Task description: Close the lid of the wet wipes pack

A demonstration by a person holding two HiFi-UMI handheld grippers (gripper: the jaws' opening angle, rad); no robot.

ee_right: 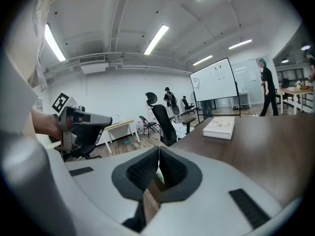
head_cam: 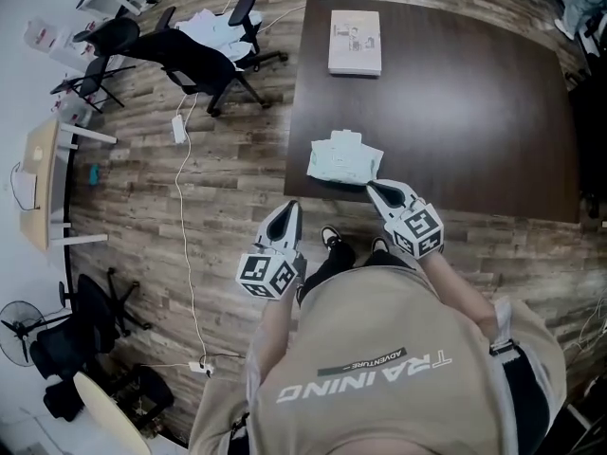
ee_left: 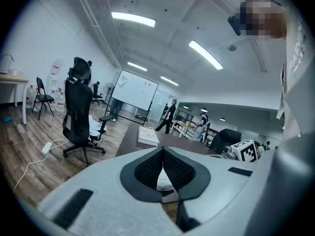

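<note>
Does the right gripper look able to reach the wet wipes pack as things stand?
Likely yes: the right gripper, jaws shut, points at the wet wipes pack's near corner with nothing between them.

In the head view we are looking steeply down from high above the person's shoulders, taking in the whole dark tabletop (head_cam: 455,112) and the wooden floor (head_cam: 228,188) beside it. In the left gripper view we are sitting low, off the tabletop's near edge, looking almost level along the fingers (ee_left: 147,170) across the room. In the right gripper view we are looking in the same low way from close at that edge. All three views are sharing the book (head_cam: 355,42) (ee_left: 147,135) (ee_right: 219,127) and the black office chair (head_cam: 190,64) (ee_left: 78,112) (ee_right: 163,122).
</note>
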